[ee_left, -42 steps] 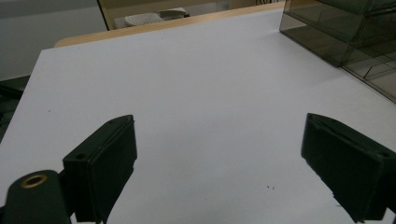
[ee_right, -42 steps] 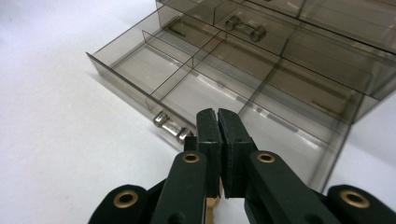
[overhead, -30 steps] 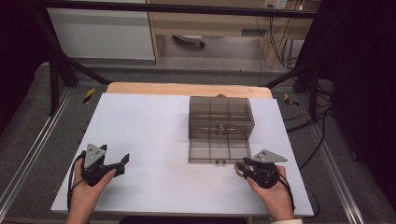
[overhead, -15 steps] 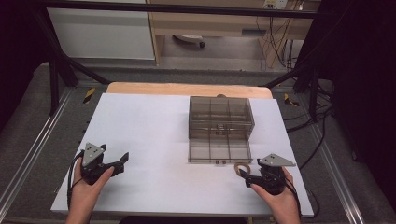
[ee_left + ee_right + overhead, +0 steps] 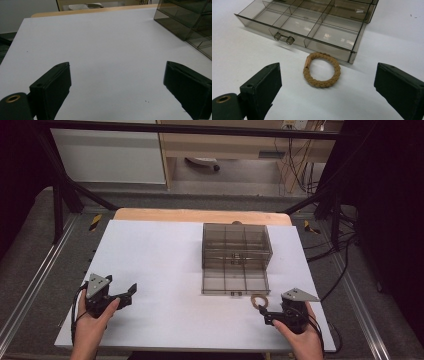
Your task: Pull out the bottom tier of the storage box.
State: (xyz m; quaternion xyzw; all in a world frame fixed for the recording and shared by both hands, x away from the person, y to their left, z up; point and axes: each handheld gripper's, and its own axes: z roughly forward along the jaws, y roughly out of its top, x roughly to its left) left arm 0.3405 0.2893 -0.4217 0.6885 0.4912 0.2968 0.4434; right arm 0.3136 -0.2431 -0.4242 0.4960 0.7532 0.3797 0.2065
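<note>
The right tool (image 5: 263, 312) sits low at about five o'clock on the white surface (image 5: 165, 265), and its jaws have just been opening: they stand wide apart with nothing pressed between them. Just ahead of them lies the braided tan ring (image 5: 321, 69) (a woven band with a small metal clasp), flat on the surface and free of both jaws. In the high view the ring (image 5: 259, 299) rests between the tool and the smoky clear drawer box (image 5: 235, 257), right beside the front wall of its pulled-out drawer (image 5: 307, 27). The right gripper view shows the drawer's divided compartments and a small clear handle (image 5: 284, 38) on its front at about eleven o'clock from the ring. Over at seven o'clock the left tool (image 5: 127, 292) rests in the person's left hand (image 5: 92, 330), jaws wide apart too, bare surface between them, well apart from the box.
</note>
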